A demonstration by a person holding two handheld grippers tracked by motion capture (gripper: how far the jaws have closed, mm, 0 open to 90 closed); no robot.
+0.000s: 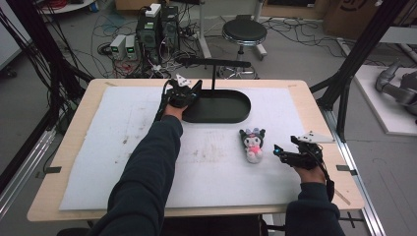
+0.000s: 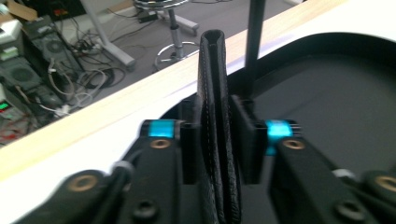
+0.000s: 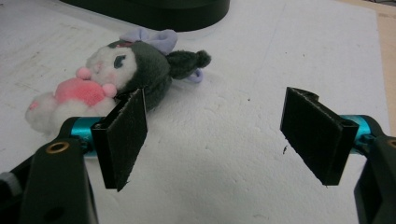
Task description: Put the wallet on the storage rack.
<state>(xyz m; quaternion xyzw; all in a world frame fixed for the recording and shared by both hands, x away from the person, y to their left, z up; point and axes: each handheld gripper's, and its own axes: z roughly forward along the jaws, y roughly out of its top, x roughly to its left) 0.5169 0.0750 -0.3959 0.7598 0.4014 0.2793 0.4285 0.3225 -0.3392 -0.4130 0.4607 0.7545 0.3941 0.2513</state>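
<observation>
Where the white mat [image 1: 123,147] spreads, a black stand's oval tray [image 1: 221,110] sits far; the left gripper [image 1: 183,93] pinches its rim closed, seemingly stiff; the right gripper [image 1: 295,155] gapes beside the plush toy [image 1: 253,142], probably soft, light, best squeezed mid-body.

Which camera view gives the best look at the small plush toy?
The right gripper view: the plush toy lies close and sharp on the white mat, with its face, purple bow and pink front readable. The high view shows the toy small, beside the right gripper.
</observation>
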